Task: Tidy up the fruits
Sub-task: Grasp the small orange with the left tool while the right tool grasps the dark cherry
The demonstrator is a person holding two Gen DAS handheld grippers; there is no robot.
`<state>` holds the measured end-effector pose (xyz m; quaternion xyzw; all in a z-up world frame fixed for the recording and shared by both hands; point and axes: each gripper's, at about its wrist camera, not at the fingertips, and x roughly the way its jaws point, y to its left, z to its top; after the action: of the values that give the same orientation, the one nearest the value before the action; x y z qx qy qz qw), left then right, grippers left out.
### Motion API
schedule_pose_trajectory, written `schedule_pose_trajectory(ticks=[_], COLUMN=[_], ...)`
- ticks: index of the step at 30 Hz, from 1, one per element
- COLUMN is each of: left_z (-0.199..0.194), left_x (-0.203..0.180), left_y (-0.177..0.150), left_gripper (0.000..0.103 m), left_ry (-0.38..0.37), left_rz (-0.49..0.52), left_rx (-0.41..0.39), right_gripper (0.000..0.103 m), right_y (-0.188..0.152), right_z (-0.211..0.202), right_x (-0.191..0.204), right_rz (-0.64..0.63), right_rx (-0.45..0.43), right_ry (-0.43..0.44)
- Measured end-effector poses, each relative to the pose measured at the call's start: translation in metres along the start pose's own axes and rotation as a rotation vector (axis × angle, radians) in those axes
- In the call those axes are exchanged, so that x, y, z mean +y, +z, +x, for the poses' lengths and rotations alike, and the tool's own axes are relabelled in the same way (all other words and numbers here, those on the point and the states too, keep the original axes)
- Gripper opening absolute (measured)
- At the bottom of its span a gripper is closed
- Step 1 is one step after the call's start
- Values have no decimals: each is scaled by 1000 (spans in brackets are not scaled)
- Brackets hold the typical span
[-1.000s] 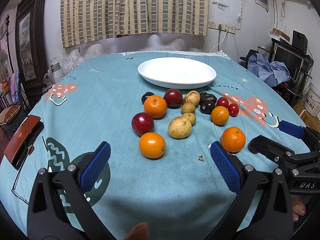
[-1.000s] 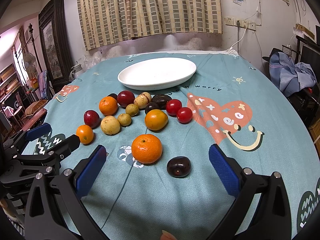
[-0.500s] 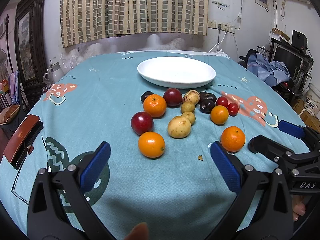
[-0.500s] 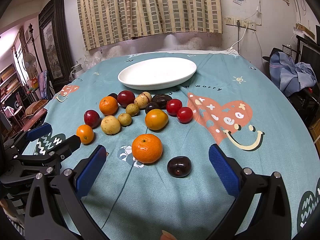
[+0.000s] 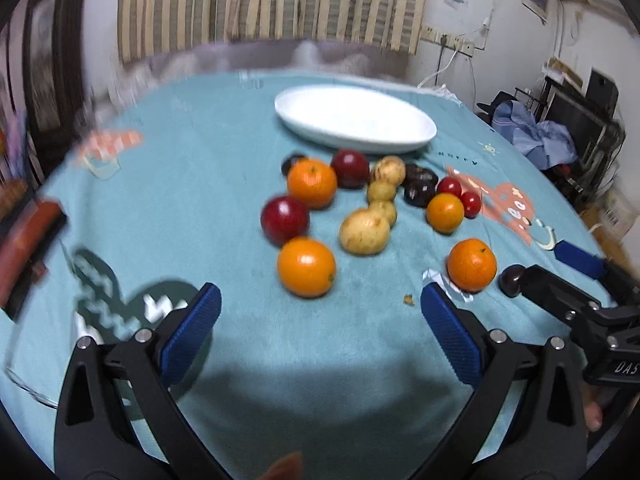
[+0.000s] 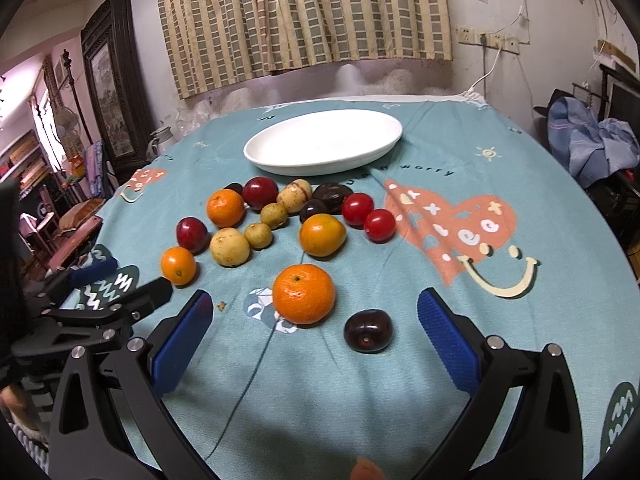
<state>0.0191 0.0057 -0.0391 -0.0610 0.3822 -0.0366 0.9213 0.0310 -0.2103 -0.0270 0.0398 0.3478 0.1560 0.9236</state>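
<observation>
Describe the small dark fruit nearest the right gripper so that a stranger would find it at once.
Start at the white oval plate and come past the fruit cluster toward the right gripper. The dark plum lies alone beside the big orange, the only near-black fruit apart from the cluster.

Mixed fruits (image 6: 276, 220) clustered loose on teal cloth, just before empty white oval plate (image 6: 324, 142); dark plum (image 6: 367, 336) apart, nearest.

Fruits (image 6: 276, 224) clustered on table (image 6: 440, 360), plate (image 6: 320, 144) behind.
</observation>
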Motion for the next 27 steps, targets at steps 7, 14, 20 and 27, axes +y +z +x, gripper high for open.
schedule_pose_trajectory(ticks=[7, 14, 20, 27], left_z=[27, 58, 56, 53], left_x=[32, -22, -25, -8], left_y=[-6, -4, -9, 3], left_gripper=[101, 101, 101, 101], left_ry=[-73, 119, 82, 48], left_rz=[-184, 113, 128, 64], left_rx=[111, 225, 229, 202], right_gripper=[102, 102, 102, 102], right_y=[3, 1, -3, -5], right_z=[11, 18, 28, 34], right_x=[-20, -33, -41, -48], right_rz=[74, 142, 187, 216], right_rx=[67, 111, 171, 203], right_ry=[27, 47, 60, 87])
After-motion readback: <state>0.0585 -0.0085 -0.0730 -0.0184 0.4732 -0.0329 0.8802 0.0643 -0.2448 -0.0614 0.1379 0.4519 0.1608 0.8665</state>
